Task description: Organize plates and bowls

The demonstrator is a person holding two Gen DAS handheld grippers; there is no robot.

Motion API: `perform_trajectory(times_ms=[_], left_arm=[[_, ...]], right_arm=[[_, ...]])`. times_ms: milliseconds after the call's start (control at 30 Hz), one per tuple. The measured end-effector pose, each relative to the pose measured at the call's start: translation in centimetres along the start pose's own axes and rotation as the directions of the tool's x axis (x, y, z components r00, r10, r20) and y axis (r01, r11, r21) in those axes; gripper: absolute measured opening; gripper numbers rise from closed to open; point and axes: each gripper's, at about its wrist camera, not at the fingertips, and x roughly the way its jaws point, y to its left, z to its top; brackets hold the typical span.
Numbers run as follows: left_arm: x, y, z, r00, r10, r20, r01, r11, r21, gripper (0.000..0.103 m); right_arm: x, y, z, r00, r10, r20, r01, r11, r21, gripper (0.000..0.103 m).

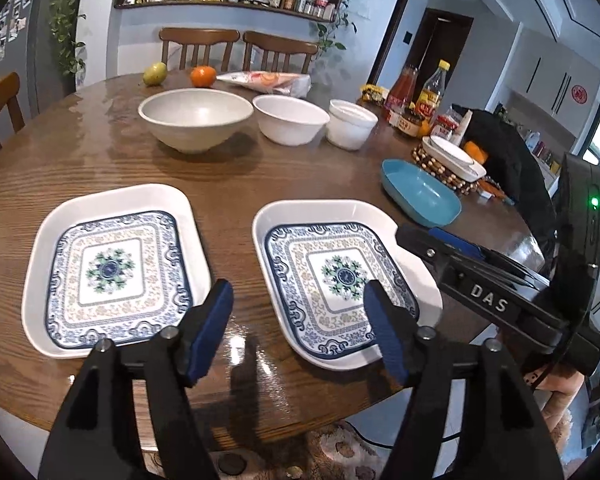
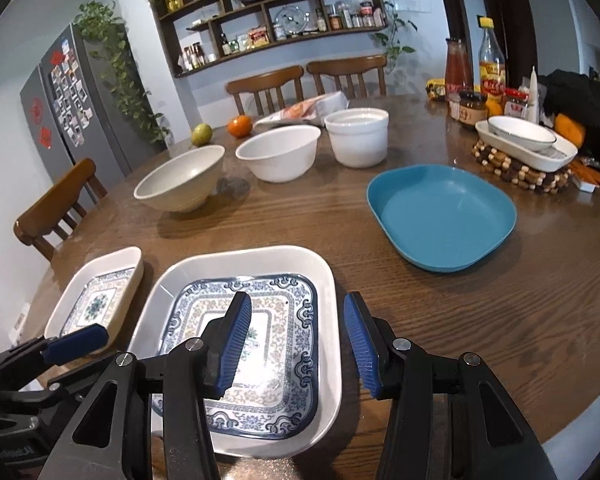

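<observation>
Two square white plates with blue patterns lie at the table's near edge: a left one (image 1: pixel 112 272) (image 2: pixel 96 300) and a right one (image 1: pixel 340 276) (image 2: pixel 256 336). A blue plate (image 1: pixel 420 192) (image 2: pixel 444 216) lies further right. Three white bowls stand behind: large (image 1: pixel 196 120) (image 2: pixel 180 180), medium (image 1: pixel 290 118) (image 2: pixel 278 152), small straight-sided (image 1: pixel 352 122) (image 2: pixel 358 136). My left gripper (image 1: pixel 300 328) is open and empty over the gap between the patterned plates. My right gripper (image 2: pixel 296 340) (image 1: pixel 440 240) is open, straddling the right plate's right rim.
Wooden round table (image 1: pixel 228 176). A stacked white dish and bowl on a beaded trivet (image 2: pixel 524 160), bottles and jars (image 2: pixel 476 80), a black bag (image 2: pixel 588 100), an orange (image 2: pixel 240 126), a pear (image 2: pixel 201 134), a snack packet (image 2: pixel 308 110), chairs behind and left.
</observation>
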Motion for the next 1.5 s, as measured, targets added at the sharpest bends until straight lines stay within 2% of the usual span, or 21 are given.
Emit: perform_trajectory(times_ms=[100, 133, 233, 300, 333, 567, 600, 667, 933, 1333, 1500], left_arm=[[-0.4, 0.3, -0.1, 1.0, 0.007, 0.012, -0.007, 1.0, -0.004, 0.077], [-0.3, 0.4, -0.3, 1.0, 0.018, 0.003, -0.018, 1.0, -0.004, 0.077], [-0.5, 0.8, -0.6, 1.0, 0.006, 0.001, -0.006, 1.0, -0.01, 0.077], [-0.8, 1.0, -0.7, 1.0, 0.008, 0.008, -0.008, 1.0, -0.014, 0.08], [-0.9, 1.1, -0.8, 1.0, 0.012, 0.012, -0.012, 1.0, -0.015, 0.081], [-1.7, 1.4, -1.4, 1.0, 0.016, 0.022, -0.016, 1.0, -0.008, 0.087], [-1.9, 1.5, -1.5, 0.999, 0.019, 0.028, -0.019, 1.0, -0.009, 0.09], [-2.3, 2.0, -1.6, 0.999, 0.02, 0.044, -0.019, 1.0, -0.02, 0.095], [-4.1, 5.7, -1.8, 0.995, 0.066, 0.081, -0.058, 0.994, -0.096, 0.098], [-6.1, 13.5, -0.3, 0.981, 0.172, 0.086, -0.143, 0.952, -0.272, 0.099], [-6.3, 15.1, 0.5, 0.984, 0.173, 0.047, -0.153, 0.946, -0.287, 0.099]], right_arm=[[-0.7, 0.4, -0.2, 1.0, -0.009, 0.02, 0.01, 1.0, -0.005, 0.058], [-0.9, 0.5, -0.2, 1.0, -0.011, 0.025, 0.011, 1.0, -0.006, 0.061], [-1.5, 0.8, -0.8, 0.999, -0.003, 0.033, 0.002, 1.0, 0.003, 0.063], [-1.8, 1.0, -1.1, 0.999, 0.007, 0.038, -0.007, 1.0, 0.003, 0.071], [-2.0, 1.1, -1.2, 0.999, 0.003, 0.042, -0.003, 1.0, -0.001, 0.078], [-2.6, 2.4, -1.7, 0.999, -0.015, 0.052, 0.017, 0.999, -0.042, 0.081], [-2.6, 2.5, -1.8, 0.999, -0.014, 0.052, 0.016, 0.999, -0.045, 0.085], [-2.9, 2.8, -2.0, 0.998, -0.006, 0.066, 0.009, 0.999, -0.042, 0.098], [-2.0, 4.8, -2.1, 0.998, 0.045, 0.054, -0.043, 0.998, -0.048, 0.099], [0.7, 8.5, -0.7, 0.992, 0.125, 0.014, -0.124, 0.991, -0.041, 0.099], [2.5, 10.7, 0.8, 0.987, 0.146, -0.067, -0.149, 0.988, -0.043, 0.099]])
